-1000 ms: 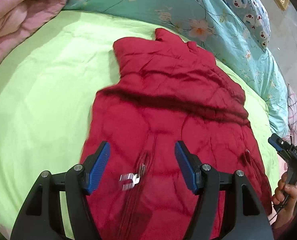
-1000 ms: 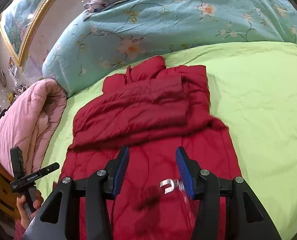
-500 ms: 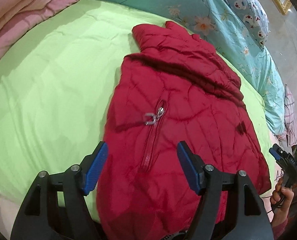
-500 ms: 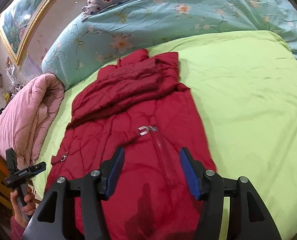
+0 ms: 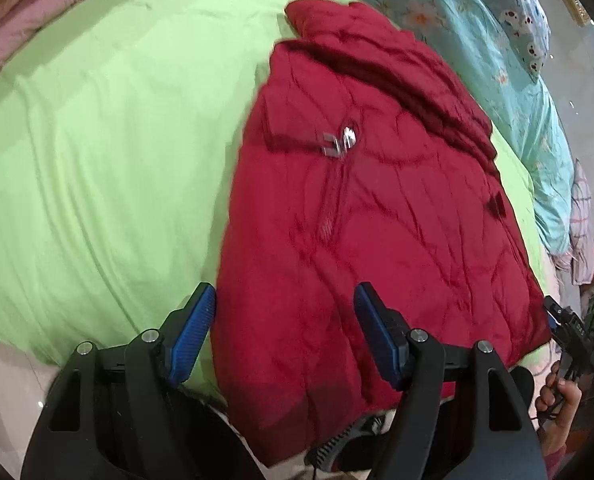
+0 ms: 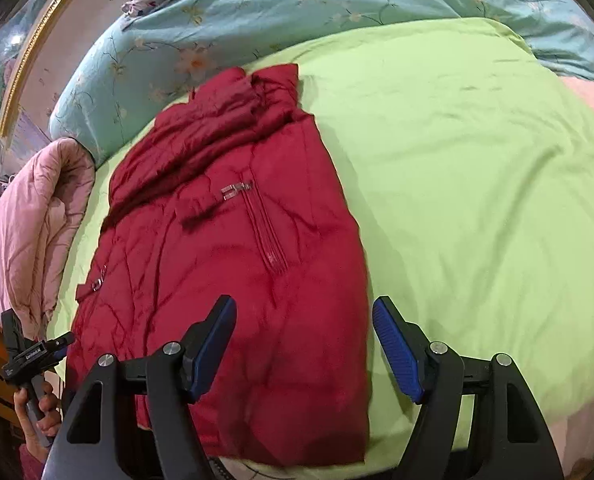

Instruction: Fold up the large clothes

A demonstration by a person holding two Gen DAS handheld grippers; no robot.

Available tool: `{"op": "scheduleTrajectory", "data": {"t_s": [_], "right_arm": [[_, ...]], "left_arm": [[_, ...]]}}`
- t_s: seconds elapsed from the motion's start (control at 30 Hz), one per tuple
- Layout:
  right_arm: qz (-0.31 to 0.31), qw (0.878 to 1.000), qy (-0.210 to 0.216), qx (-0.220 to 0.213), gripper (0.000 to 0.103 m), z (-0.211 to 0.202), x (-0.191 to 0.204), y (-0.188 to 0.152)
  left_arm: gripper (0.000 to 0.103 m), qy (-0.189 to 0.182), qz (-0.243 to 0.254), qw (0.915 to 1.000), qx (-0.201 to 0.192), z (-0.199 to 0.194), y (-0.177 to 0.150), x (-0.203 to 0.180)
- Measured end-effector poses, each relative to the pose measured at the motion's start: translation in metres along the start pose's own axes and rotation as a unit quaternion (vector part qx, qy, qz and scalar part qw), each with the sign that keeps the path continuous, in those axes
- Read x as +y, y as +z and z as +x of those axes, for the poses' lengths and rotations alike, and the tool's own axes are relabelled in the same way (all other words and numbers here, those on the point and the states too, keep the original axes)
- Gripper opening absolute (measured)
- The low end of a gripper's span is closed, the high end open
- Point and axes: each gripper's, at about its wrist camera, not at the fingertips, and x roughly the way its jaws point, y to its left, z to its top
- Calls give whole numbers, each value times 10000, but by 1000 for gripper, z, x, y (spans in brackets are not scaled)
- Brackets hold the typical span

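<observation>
You've drawn both grippers back to the near hem of the jacket, which lies flat on the green sheet. Your left gripper gapes empty; the right gripper has just been opening, holding nothing. Likely next: grab the hem.

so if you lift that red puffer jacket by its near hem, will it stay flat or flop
The red puffer jacket will probably flop: it is creased and soft. The quilted padding suggests it is light but bulky. The sheen hints it is slippery, so it may slide on the green sheet.
</observation>
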Motion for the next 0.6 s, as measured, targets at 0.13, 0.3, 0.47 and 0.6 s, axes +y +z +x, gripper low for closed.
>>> {"op": "scheduleTrajectory", "data": {"t_s": [0.13,0.3,0.47,0.6], "right_arm": [[50,9999,38,112,73,-5,-3,-14],[117,9995,156,238,73,-5,-1,-31],[145,9990,263,343,74,-1,2,-45],[146,9988,369,303,64,-2,5,-50]], "left_arm": [[75,-121,-30,9996,237,8,-19,0],[82,-75,172,9995,259,9,-38,-10],[82,-87,455,9984,328,14,-48,-28],[81,-140,669,9973,286,11,-47,-38]]}}
